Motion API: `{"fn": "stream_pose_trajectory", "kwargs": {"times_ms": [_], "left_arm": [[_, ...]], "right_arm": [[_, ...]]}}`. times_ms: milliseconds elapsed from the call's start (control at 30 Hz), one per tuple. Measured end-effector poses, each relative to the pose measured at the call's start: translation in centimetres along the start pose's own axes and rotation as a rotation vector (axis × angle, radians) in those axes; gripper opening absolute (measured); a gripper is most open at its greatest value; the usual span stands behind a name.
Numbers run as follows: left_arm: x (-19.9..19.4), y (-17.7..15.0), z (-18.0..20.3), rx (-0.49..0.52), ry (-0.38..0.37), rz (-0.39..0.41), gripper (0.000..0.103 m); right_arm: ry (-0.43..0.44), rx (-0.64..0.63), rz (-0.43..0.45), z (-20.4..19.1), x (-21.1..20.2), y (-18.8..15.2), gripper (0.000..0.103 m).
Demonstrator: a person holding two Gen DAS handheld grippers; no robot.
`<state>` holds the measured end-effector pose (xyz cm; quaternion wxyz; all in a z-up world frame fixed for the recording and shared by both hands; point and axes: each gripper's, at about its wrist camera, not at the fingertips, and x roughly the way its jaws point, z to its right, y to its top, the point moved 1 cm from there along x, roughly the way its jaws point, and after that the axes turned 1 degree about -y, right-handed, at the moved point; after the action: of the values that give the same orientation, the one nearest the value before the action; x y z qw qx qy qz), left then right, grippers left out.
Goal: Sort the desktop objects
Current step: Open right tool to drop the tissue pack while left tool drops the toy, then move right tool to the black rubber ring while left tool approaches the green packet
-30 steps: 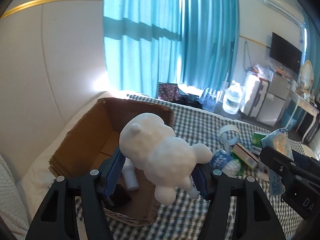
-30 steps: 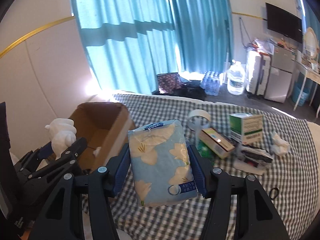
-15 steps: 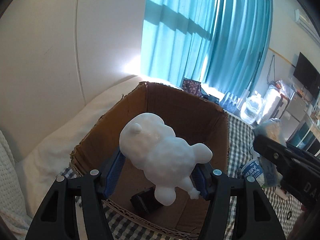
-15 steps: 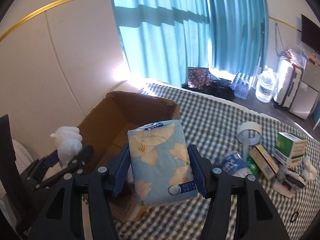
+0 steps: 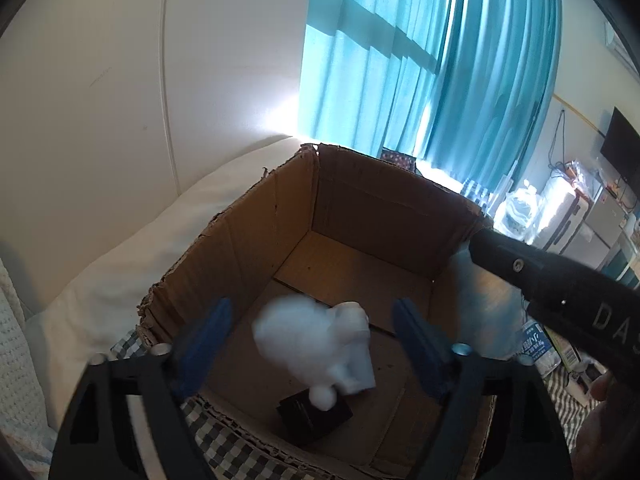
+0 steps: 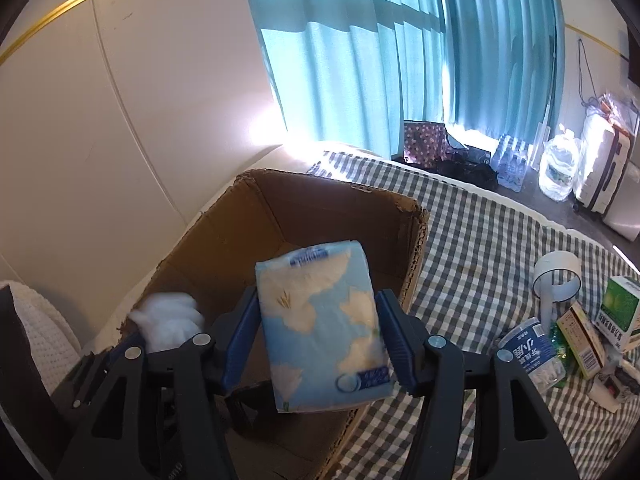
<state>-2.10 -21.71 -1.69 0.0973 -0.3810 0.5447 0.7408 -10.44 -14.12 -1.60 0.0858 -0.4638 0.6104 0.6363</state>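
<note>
Below the left claw (image 5: 312, 340) a white, lumpy, matte figurine (image 5: 316, 340) with rounded limbs shows blurred between the blue ribbed pads (image 5: 202, 336), touching neither of them; the jaws are opening and stand wide apart. It sits over the inside of a brown corrugated cardboard box (image 5: 248, 248) with ragged torn rims, whose flat floor carries a small black block (image 5: 316, 416) just beneath the figurine and a white boxy piece (image 5: 360, 372) beside it.

Ahead of the right claw (image 6: 320, 332), a soft, pillowy plastic tissue pack (image 6: 320, 328), pale blue with cream flower prints, stands upright between the two blue pads (image 6: 394, 344), both of which lie against its sides; the jaws are easing open a little with the pack between them. Directly behind and under the pack lies the same box, its far wall rising beyond the claw's tips. To the claw's left the figurine peeks out beside the other tool. Off to its right, on a grey-and-white checked cloth (image 6: 480, 240), lie a white tape roll (image 6: 556, 276), a crumpled water bottle (image 6: 532, 352) with a blue label, a green-and-white carton (image 6: 618, 312) and a slim yellow-edged box (image 6: 580, 332), all well apart from the pack.
</note>
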Motion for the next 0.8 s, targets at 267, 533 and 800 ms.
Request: {"fn": "stream_pose_trajectory", "kwargs": {"times_ms": [267,533,800], "left_arm": [[-1.6,0.3,1.9,0.026,-0.011,0.015,0.096],[-5.3,0.2,6.8,0.101,-0.1,0.043,0.098],[-9.3,-1.3,12.8,0.167,-0.256,0.036,0.099]], "right_arm": [[-0.027,0.023,0.049,1.0,-2.8,0.2,0.062],[-0.093,0.098,0.11,5.4,-8.7,-1.0,0.062],[-0.178,0.192,0.169,10.7,-15.8,-3.9,0.066]]}}
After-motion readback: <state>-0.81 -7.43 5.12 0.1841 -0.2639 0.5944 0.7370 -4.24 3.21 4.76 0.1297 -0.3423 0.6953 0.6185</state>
